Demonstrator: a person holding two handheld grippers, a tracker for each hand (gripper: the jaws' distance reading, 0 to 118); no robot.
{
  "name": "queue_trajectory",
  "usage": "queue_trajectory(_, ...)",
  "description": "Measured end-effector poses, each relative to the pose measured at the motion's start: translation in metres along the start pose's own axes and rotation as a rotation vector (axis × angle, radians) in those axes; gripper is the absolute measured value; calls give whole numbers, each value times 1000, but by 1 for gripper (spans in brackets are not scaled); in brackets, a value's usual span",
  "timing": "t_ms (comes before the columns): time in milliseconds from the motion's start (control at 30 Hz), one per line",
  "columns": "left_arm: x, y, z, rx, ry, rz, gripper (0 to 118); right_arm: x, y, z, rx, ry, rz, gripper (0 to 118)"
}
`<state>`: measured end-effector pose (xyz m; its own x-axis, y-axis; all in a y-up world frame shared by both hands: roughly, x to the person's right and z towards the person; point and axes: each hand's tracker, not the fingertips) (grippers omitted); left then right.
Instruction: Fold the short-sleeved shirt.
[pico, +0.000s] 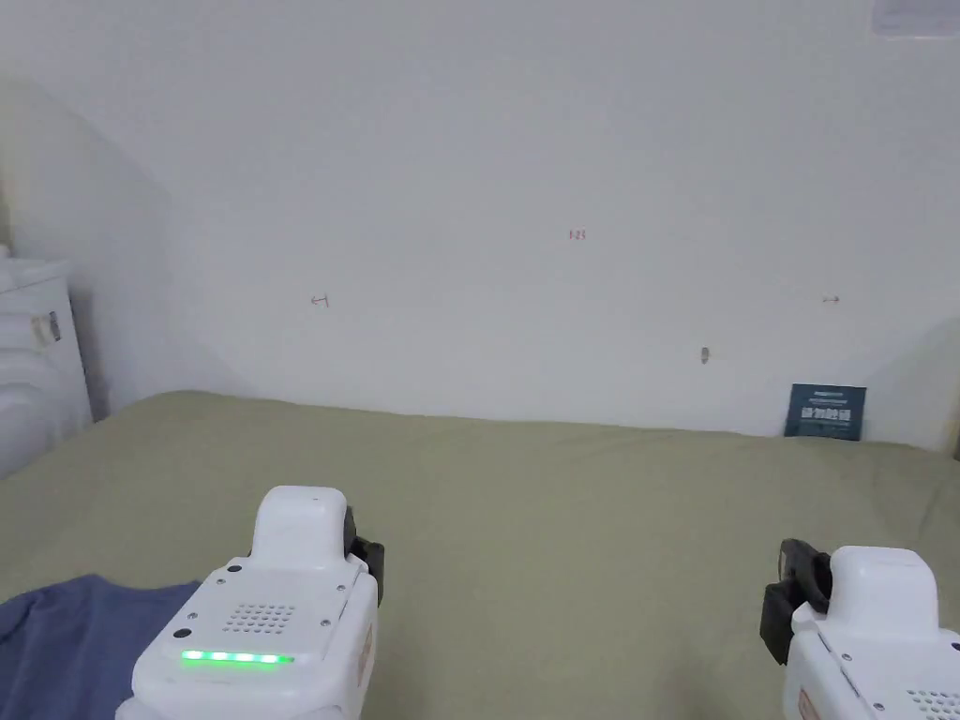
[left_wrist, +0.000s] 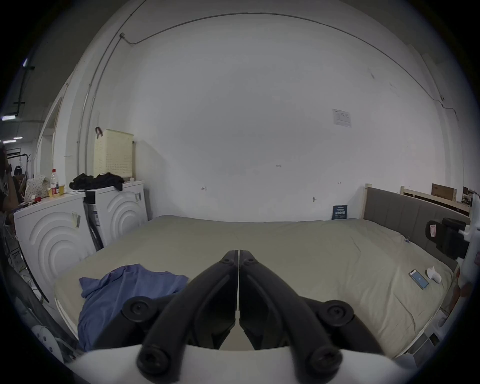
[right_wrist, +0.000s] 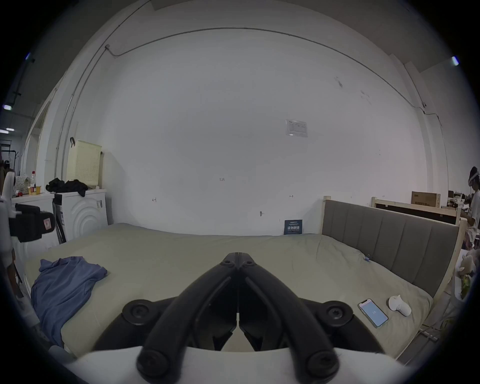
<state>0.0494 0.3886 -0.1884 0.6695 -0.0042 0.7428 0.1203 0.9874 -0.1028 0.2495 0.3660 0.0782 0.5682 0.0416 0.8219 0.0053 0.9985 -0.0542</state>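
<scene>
Blue cotton-looking cloth is lying crumpled at the near left corner of the bed: this is the shirt, and it is not yet spread or folded. We are holding both grippers above the olive sheet, pointing toward the white wall, and neither one is touching the shirt.

The left gripper is showing its two jaws pressed together with nothing between them. The right gripper is also showing its jaws closed and empty. In the head view we are seeing the white bodies of both tools low in the picture, with the shirt just beside the left one, on its outer side.

The relation that is mattering for the coming move: the shirt is lying to the left of both jaws and a little below them. From the left gripper it is near, from the right gripper it is well apart, across bare sheet. So we are judging that the left hand is the nearer one for the first grasp. The long axis of the shirt is seeming to run from the near edge of the bed toward the wall, with what looks like the collar at the far end, though the creases are making this uncertain.

A phone is lying far on the right, out of the way
</scene>
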Motion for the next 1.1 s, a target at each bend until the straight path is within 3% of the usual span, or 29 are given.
queue_trajectory(100,-37,1,11,-4,104,-19,0,-28,-2,-10,-22,96,-11,2)
queue_trajectory(333,-149,-4,69,-41,405,1,0,-155,-6,-25,-36,420,-19,2)
queue_trajectory(467,-194,-11,99,-88,521,17,0,-203,-6,-29,-68,541,-56,2)
queue_trajectory(733,-222,-26,104,-120,576,47,0,-223,-7,-36,-87,584,-37,2)
queue_trajectory(1100,-233,-48,29,-214,492,94,0,-227,-25,-60,-140,570,-10,2)
